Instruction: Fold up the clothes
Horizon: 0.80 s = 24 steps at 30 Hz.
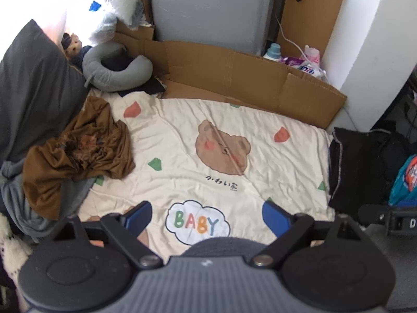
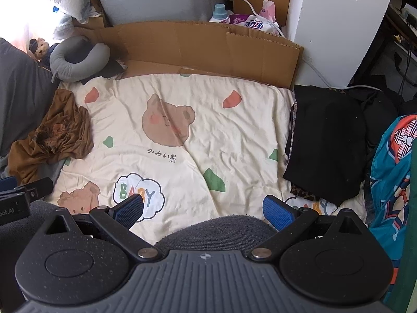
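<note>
Left wrist view: we see the left gripper [image 1: 207,217] low in the frame, jaws spread wide, holding nothing.
Brown garment [image 1: 78,151]: crumpled, soft and silky, at the left of the frame, well apart from the blue ribbed pads [image 1: 276,217].
Quilt [image 1: 273,161]: cream, wrinkled, printed with bears.
Right wrist view: we see the right gripper [image 2: 204,212] low in the frame, equally wide, empty.
Black folded clothes [image 2: 325,140]: matte stack at the right of the frame, above the right pad.
Cardboard [image 2: 195,44]: stiff sheet along the top.
</note>
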Available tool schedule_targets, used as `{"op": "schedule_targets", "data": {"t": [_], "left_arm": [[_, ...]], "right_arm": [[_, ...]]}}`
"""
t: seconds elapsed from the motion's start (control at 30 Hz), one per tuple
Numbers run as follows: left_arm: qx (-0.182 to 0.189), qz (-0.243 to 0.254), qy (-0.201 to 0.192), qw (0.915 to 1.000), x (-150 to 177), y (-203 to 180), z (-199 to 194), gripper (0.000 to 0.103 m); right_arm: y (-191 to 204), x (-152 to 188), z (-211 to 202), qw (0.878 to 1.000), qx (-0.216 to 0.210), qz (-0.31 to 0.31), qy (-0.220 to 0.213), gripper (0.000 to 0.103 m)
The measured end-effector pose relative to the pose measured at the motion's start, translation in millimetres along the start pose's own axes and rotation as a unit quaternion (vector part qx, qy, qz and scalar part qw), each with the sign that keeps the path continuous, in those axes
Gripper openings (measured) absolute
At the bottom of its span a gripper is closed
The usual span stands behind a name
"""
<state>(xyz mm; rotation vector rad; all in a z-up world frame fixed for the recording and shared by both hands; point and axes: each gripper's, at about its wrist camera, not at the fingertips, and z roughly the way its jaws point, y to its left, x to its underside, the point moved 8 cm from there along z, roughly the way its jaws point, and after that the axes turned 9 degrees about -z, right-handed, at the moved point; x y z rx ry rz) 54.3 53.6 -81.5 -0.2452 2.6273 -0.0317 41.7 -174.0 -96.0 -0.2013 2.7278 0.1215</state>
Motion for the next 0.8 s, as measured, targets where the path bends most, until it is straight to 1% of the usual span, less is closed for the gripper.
{"op": "schedule_targets", "data": {"t": [0.1, 0.2, 0.4, 0.8], "left_arm": [[0.005, -0.012, 0.009, 0.9999, 0.0, 2.1, 2.4, 0.09], [0.008, -0.012, 0.013, 0.9998, 0.7, 2.4, 3.0, 0.09], [-0.01, 0.004, 0.013, 0.9999, 1.8, -0.1, 4.3, 0.089], [-0.024, 0.02, 0.012, 0.9995, 0.6, 0.5, 4.5, 0.089]], "right_arm": [[0.2, -0.5, 0.1, 1.0, 0.0, 0.0, 0.0, 0.101], [-0.2, -0.1, -0.5, 1.0, 0.0, 0.001, -0.002, 0.101], [1.0, -0.2, 0.3, 1.0, 0.007, -0.006, -0.001, 0.101], [2.0, 0.5, -1.2, 1.0, 0.016, -0.012, -0.005, 0.101]]}}
